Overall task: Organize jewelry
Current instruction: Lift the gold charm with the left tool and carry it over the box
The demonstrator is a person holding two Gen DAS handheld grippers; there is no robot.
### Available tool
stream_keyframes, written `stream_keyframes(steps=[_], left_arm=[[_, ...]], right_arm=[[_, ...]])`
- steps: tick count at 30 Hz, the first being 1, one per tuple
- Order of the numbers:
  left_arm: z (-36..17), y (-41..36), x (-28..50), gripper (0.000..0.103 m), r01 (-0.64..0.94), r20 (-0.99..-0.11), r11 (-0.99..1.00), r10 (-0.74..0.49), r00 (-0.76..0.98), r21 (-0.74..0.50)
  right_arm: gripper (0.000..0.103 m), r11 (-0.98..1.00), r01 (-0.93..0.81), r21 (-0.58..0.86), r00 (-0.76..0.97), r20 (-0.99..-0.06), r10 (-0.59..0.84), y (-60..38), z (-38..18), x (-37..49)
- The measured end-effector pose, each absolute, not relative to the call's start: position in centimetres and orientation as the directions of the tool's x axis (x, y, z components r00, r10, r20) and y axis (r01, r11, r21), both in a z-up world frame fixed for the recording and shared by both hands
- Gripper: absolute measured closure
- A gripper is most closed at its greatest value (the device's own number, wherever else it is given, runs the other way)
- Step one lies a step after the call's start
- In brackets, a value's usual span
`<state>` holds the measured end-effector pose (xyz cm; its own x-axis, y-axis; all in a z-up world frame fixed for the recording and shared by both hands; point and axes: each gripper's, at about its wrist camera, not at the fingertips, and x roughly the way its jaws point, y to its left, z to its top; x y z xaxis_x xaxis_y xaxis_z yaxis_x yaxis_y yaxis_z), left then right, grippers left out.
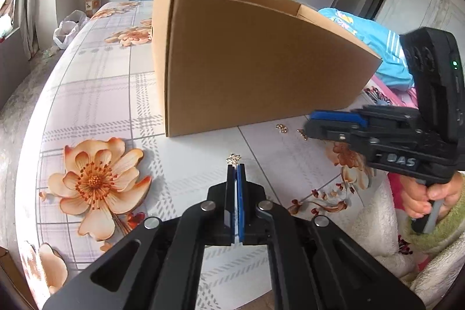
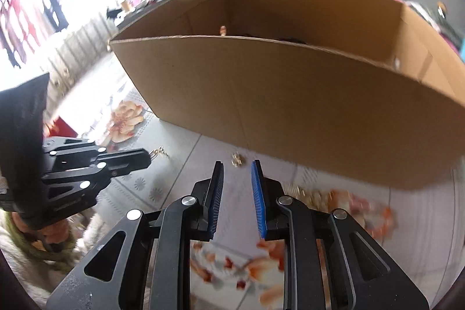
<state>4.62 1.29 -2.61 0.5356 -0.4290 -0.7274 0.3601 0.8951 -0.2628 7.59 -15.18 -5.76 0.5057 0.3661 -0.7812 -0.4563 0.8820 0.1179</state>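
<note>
The left gripper [image 1: 236,164] has its jaws pressed together, and a small gold piece [image 1: 233,159] sticks out from the very tips, so it appears pinched there; in the right wrist view the same gripper [image 2: 148,157] comes in from the left with a short gold chain [image 2: 159,152] dangling at its nose, just above the counter [image 1: 116,95]. The right gripper [image 2: 237,164] stands partly open with nothing between its blue pads [image 2: 259,202]. Straight ahead of that gap, just beyond the fingertips and a touch left of centre, a small gold earring [image 2: 236,159] lies loose on the flowered cloth. It is too small to read a long axis with any confidence; it looks compact rather than stretched out.

In the left wrist view the right gripper [image 1: 308,125] reaches in from the right, low over the counter, with two gold bits off its tips: one [image 1: 281,128] a little ahead, another [image 1: 302,134] almost touching its lower finger. Which of these is the earring framed in the right wrist view I cannot tell.

Beyond both grippers stands the open cardboard box [image 1: 261,63], its near wall close behind the loose pieces. Over the rim, a small item [image 2: 223,30] and something dark show inside.

The right hand [image 1: 427,199] is clearly the nearer to the loose earring; the left is already occupied. As I judge it, the coming move is a short push forward and down so the pads straddle the piece, with the box wall just behind leaving little room to overshoot.
</note>
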Motion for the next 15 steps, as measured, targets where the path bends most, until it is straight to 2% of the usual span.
stream_keyframes(steps=[10, 11, 12, 15], left_arm=[[-3.2, 1.5, 4.6, 0.102, 0.361, -0.731, 0.889, -0.443, 0.519, -0.282], [-3.2, 1.5, 4.6, 0.102, 0.361, -0.729, 0.887, -0.446, 0.518, -0.287], [-3.2, 1.7, 4.8, 0.102, 0.363, -0.728, 0.886, -0.45, 0.517, -0.29], [-3.0, 1.7, 4.9, 0.102, 0.364, -0.725, 0.884, -0.453, 0.519, -0.292]], right_arm=[[0.092, 0.885, -0.465, 0.002, 0.518, -0.81, 0.274, -13.6, -7.3, 9.6], [0.094, 0.885, -0.465, -0.007, 0.521, -0.81, 0.268, -13.9, -7.5, 9.5], [0.099, 0.885, -0.466, -0.016, 0.524, -0.811, 0.262, -13.9, -7.5, 9.6], [0.102, 0.892, -0.453, -0.014, 0.528, -0.81, 0.256, -14.3, -7.3, 9.7]])
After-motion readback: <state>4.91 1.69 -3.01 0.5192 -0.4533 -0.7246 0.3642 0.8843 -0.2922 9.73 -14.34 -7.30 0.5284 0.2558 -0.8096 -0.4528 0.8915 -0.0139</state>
